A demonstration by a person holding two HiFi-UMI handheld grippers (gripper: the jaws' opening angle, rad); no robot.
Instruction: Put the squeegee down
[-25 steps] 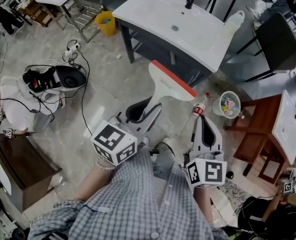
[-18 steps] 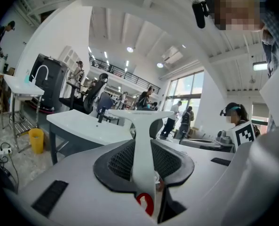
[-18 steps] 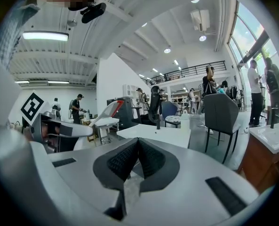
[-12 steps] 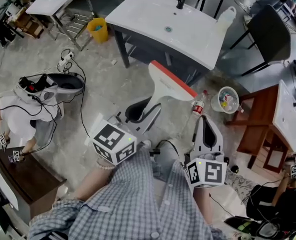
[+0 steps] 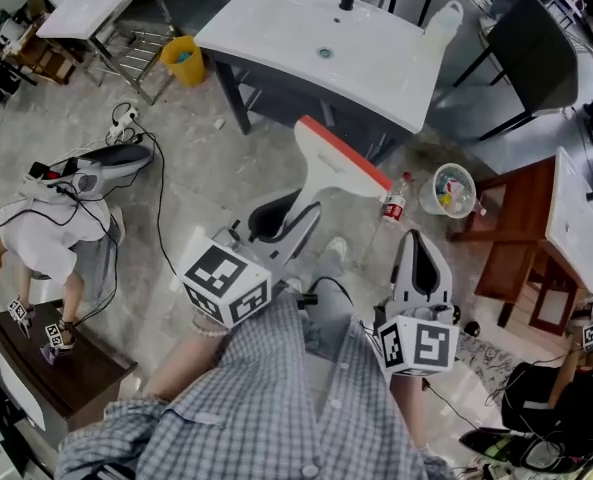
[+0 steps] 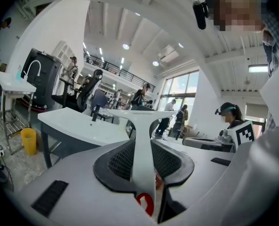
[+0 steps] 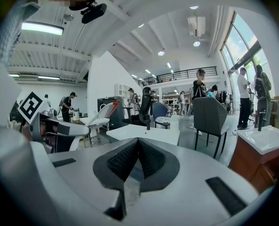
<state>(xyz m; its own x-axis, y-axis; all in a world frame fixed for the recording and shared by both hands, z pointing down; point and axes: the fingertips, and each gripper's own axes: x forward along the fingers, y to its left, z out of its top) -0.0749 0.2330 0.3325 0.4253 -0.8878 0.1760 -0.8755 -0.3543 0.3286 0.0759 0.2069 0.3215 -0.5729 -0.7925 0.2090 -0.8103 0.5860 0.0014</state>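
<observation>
I hold the squeegee [image 5: 334, 168] in my left gripper [image 5: 279, 220]. My left jaws are about half way closed and press on its white handle from both sides. The wide end with the red strip points up and away from me, toward 1 o'clock. It hangs in the air over the floor [image 5: 206, 168] and rests on nothing.

My right gripper [image 5: 418, 253] is at 3 o'clock from the left one. Its jaws are together with nothing in them.

I think this is the carrying step, and the putting down is not done yet. The white sink surface [image 5: 276, 28] is at 12 o'clock, apart from the squeegee. Next I would need to bring the squeegee over a flat spot and lower it till it rests. Then I would open my left jaws.
</observation>
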